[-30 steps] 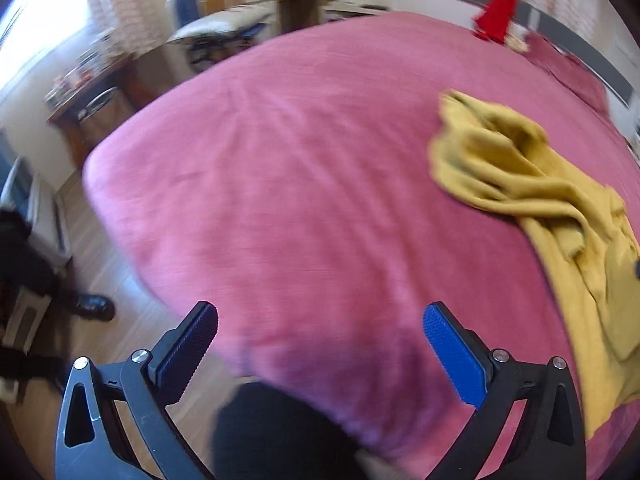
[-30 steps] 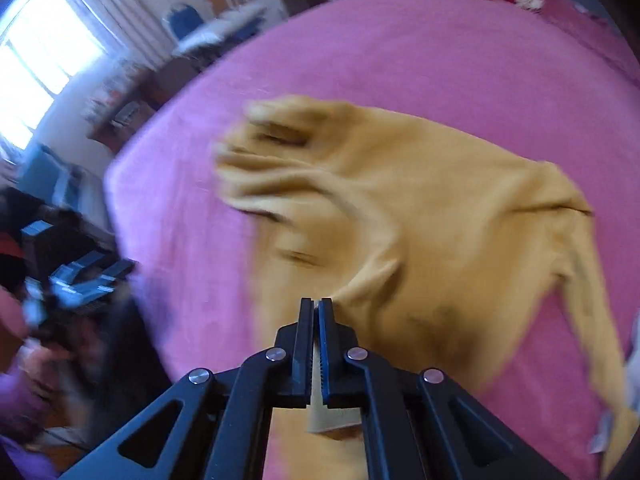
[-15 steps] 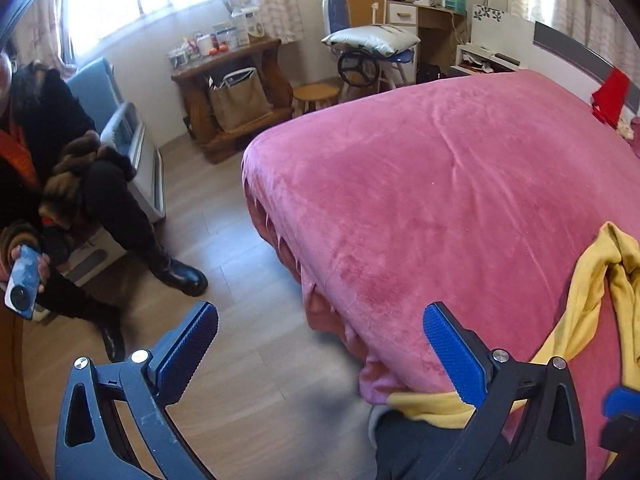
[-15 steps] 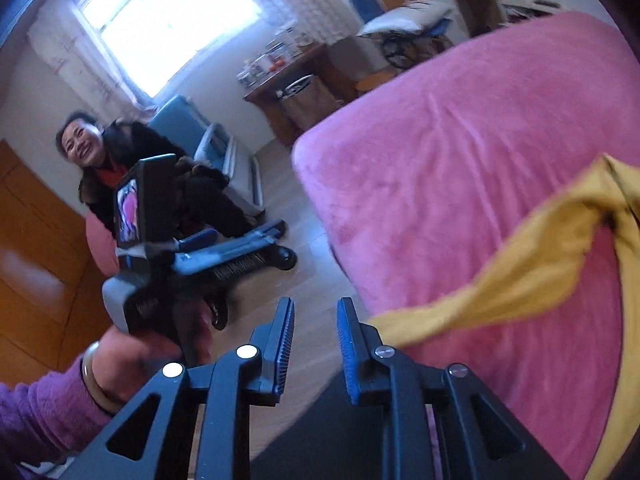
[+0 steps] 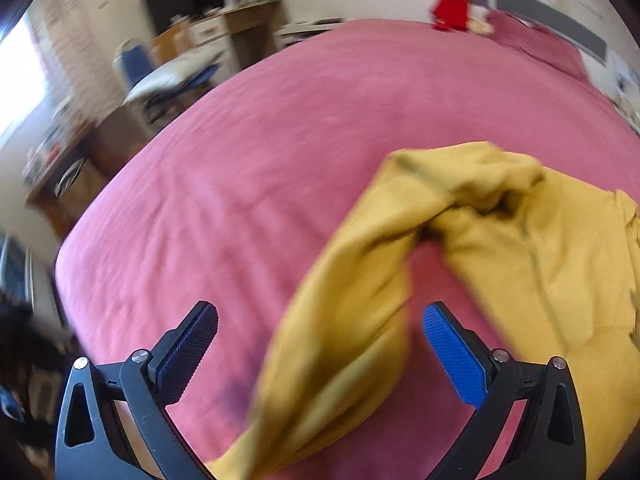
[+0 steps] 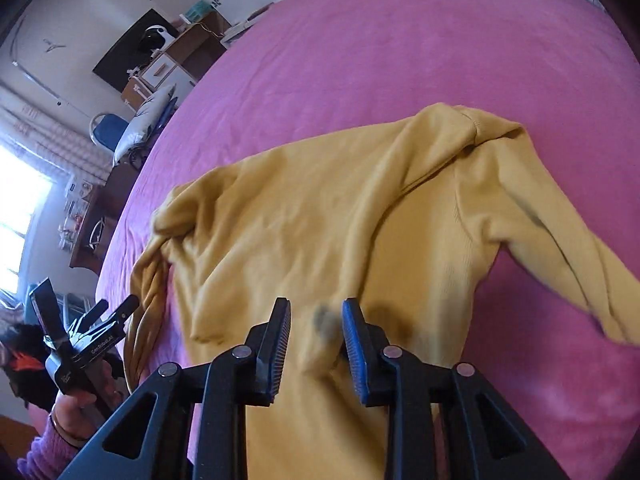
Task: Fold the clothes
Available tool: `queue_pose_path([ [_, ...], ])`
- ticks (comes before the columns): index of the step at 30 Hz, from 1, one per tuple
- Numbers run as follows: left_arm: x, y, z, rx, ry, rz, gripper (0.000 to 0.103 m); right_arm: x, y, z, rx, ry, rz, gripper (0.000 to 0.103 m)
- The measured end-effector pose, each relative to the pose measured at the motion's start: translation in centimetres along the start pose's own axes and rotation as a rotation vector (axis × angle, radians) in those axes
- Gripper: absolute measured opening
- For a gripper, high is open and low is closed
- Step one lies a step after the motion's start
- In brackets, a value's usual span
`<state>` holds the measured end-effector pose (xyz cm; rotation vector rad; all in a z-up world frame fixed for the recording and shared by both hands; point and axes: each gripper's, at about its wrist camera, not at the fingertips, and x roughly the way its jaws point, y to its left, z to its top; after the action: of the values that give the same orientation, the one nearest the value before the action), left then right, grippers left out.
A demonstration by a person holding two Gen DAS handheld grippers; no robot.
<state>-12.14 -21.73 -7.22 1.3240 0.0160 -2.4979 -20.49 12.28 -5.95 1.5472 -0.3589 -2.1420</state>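
The yellow long-sleeved top (image 6: 320, 216) lies spread but rumpled on the pink bed (image 6: 400, 40), straight ahead of the right tool (image 6: 316, 330), whose fingers stand apart over the near hem with nothing gripped. The left tool (image 5: 320, 344) is spread wide too; a sleeve (image 5: 344, 312) runs between its fingers, ungrasped. This looks like the laying-out step, before any fold. Next, each tool likely needs to close on cloth: the left on that sleeve, the right on the hem just ahead, then pull the top flat.
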Motion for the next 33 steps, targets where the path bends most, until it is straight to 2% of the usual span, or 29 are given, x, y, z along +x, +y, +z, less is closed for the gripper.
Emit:
queue_pose_path([
  [4,0.8,-4.1,2.6,0.065,-0.004,-0.089,0.103,2.5,-0.6,1.0,0.008,0.055,0.012,0.029],
  [9,3.4,-8.2,2.6,0.21,0.056,-0.075,0.103,4.8,-0.8,0.8,-0.002,0.091,0.077,0.029],
  [10,4.0,-8.9,2.4,0.235,0.073,-0.067,0.103,5.0,-0.8,0.7,-0.013,0.094,0.083,0.026],
  [11,4.3,-8.9,2.5,0.226,0.086,-0.076,0.103,5.2,-0.8,0.8,-0.019,0.096,0.092,0.012],
  [12,4.5,-8.8,2.6,0.211,0.099,-0.09,0.103,5.0,-1.0,1.2,0.007,0.093,0.132,0.006],
  [14,4.9,-8.6,2.9,0.179,0.124,-0.117,0.102,4.7,-1.5,1.9,0.058,0.086,0.212,0.005],
  [15,5.1,-8.5,3.0,0.163,0.136,-0.131,0.097,4.5,-1.7,2.3,0.084,0.082,0.252,0.004],
  [16,5.1,-8.5,3.3,0.161,0.145,-0.153,0.082,4.3,-2.0,2.7,0.11,0.079,0.291,0.004],
  [17,5.0,-8.6,3.6,0.162,0.153,-0.176,0.071,4.1,-2.2,3.1,0.135,0.075,0.331,0.004],
  [19,4.8,-8.7,4.3,0.163,0.17,-0.224,0.067,3.7,-2.7,3.9,0.185,0.066,0.409,0.004],
  [22,5.0,-8.5,5.9,0.131,0.189,-0.252,0.065,2.2,-2.4,6.7,0.213,0.005,0.484,0.004],
  [25,5.7,-8.5,8.5,0.087,0.209,-0.276,0.065,1.2,-1.8,10.2,0.21,-0.029,0.495,0.004],
  [29,6.7,-8.9,12.6,0.036,0.215,-0.29,0.065,0.6,-0.9,16.6,0.22,-0.119,0.479,0.004],
  [33,10.6,-8.1,16.3,-0.085,0.339,-0.298,0.065,0.3,-1.3,23.2,0.244,-0.232,0.414,0.004],
])
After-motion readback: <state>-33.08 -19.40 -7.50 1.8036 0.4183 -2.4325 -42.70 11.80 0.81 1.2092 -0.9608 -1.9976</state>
